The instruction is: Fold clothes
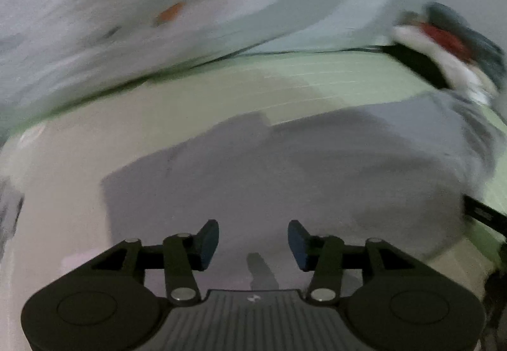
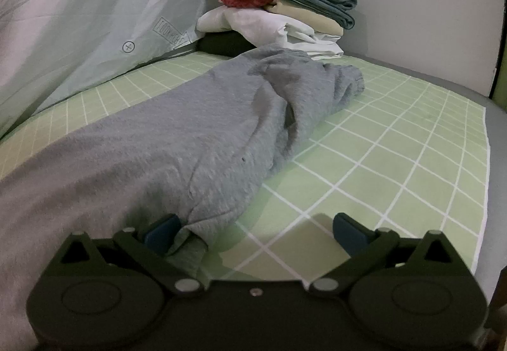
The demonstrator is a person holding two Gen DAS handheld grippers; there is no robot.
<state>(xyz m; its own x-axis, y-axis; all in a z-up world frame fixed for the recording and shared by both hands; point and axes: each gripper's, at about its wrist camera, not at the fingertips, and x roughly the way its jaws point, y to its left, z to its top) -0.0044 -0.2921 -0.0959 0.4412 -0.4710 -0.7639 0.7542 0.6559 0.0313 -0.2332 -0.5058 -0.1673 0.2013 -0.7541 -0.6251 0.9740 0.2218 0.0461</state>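
A grey sweatshirt-like garment (image 2: 190, 135) lies stretched out and rumpled along a green checked sheet (image 2: 380, 145). My right gripper (image 2: 255, 233) stands wide open at the garment's near end. A fold of the grey cloth rests against its left finger (image 2: 161, 233), while the right finger (image 2: 348, 232) is over bare sheet. The left wrist view is blurred by motion. There my left gripper (image 1: 253, 243) is open with nothing between its fingers, hovering over the grey garment (image 1: 285, 167).
A stack of folded clothes (image 2: 279, 8), white, beige, red and dark blue-grey, sits in the far corner; in the left view the stack (image 1: 443, 43) is at the right. A pale printed cloth (image 2: 95, 18) hangs along the left. A plain wall (image 2: 412, 2) stands behind.
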